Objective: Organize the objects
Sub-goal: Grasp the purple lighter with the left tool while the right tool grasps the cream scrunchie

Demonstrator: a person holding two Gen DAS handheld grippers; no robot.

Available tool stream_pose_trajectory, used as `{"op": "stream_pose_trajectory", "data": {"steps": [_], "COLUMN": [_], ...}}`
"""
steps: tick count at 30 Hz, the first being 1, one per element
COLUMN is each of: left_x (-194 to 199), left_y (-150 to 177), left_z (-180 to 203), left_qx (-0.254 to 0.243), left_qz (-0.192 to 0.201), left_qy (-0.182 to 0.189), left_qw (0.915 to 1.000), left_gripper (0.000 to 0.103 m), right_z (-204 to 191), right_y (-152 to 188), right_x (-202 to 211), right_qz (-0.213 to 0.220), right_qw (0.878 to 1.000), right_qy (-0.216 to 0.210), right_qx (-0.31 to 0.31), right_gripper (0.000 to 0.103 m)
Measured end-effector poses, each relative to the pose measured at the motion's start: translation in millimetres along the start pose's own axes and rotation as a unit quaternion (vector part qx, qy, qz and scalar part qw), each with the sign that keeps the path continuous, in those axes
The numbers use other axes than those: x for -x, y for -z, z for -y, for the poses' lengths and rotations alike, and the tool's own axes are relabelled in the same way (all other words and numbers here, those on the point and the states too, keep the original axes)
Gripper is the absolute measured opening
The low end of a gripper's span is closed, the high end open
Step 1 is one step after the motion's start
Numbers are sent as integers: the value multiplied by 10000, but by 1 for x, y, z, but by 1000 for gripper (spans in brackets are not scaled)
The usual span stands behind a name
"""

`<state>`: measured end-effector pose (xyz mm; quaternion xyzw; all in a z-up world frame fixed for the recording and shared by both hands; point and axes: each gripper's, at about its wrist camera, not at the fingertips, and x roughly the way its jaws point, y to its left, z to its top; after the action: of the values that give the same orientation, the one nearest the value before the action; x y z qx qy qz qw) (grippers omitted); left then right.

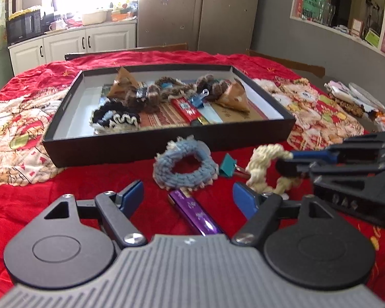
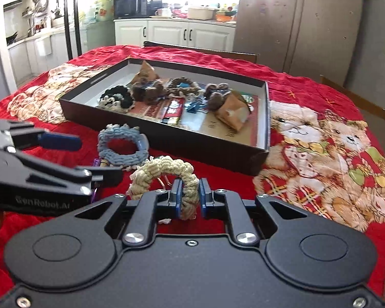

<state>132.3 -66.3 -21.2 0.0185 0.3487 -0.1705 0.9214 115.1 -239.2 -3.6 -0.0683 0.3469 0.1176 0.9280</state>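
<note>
Most items already lie in the box (image 2: 265,118); the right gripper (image 2: 190,195) pinches the cream scrunchie (image 2: 164,172), while the left gripper (image 1: 187,197) gapes over the purple bar (image 1: 195,213), with the blue scrunchie (image 1: 184,170) and clip (image 1: 227,169) left.

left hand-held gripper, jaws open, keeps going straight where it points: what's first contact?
Probably the purple packet lying between the open fingers of the left hand-held gripper, or the red cloth beside it. The blue scrunchie sits just beyond; depth is unclear.

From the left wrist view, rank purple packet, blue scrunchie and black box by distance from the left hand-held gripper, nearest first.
1. Purple packet, between the open fingers of the left hand-held gripper.
2. Blue scrunchie, just beyond.
3. Black box, behind it.
</note>
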Motion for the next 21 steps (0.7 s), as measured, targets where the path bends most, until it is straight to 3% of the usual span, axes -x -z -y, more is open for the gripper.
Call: {"op": "stream_pose_trajectory", "data": {"steps": [4,9,21], "left_x": [-7,-6,0], "left_y": [7,10,9], "left_z": [1,3,-4], "left_qx": [51,-64,-18], "left_qz": [-155,-78,-142], "left_qy": [-48,-227,-93], "left_qw": [9999,9997,9999], "left_gripper": [65,42,27], "right_z": [-1,-3,-7], "right_y": [1,1,2], "right_x": [6,10,11], "right_qz": [54,110,113], "right_qw": [10000,9998,9994], "right_qy": [-53,-162,-328], "right_qx": [-6,-35,-33], "right_gripper": [13,13,13]}}
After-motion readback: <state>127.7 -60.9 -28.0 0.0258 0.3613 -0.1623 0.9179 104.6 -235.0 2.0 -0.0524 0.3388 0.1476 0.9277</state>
